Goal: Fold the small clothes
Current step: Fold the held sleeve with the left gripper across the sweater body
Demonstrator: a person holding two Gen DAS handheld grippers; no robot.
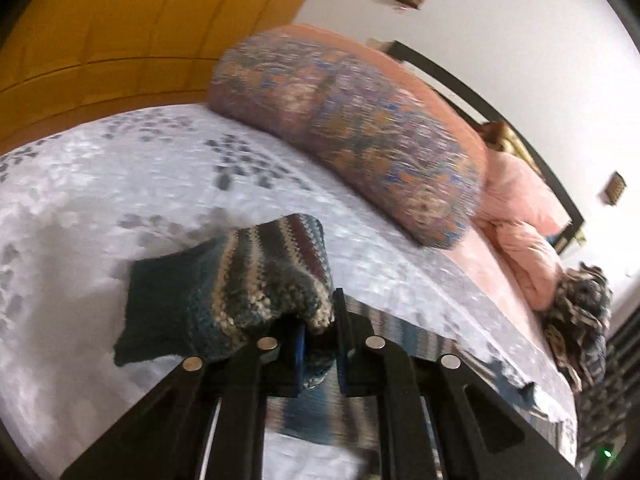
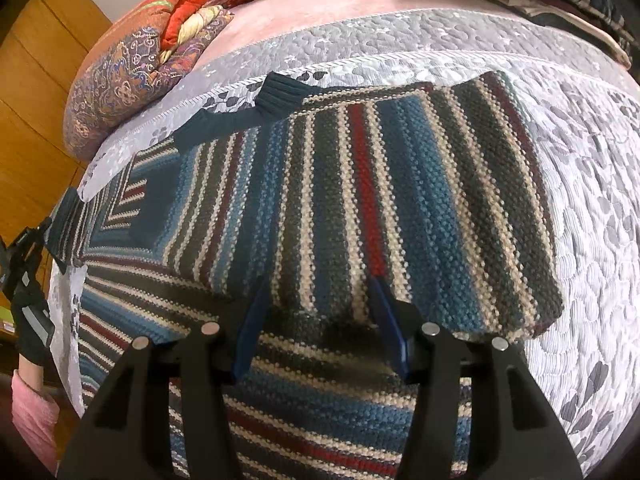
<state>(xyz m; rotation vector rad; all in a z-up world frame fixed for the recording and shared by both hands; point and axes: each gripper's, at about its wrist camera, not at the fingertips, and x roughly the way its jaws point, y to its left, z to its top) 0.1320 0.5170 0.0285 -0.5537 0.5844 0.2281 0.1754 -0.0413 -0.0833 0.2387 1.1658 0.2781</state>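
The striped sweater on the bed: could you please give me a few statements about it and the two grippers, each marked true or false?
1. The left gripper is shut on a sleeve of the sweater. True.
2. The right gripper is shut on the sweater. False: its fingers stand apart, open, over the knit.
3. The sleeve has a plain dark cuff. True.
4. The sweater lies on a wooden floor. False: it lies on a grey patterned bedspread.
5. A rolled patterned quilt lies on the bed beyond the sweater. True.
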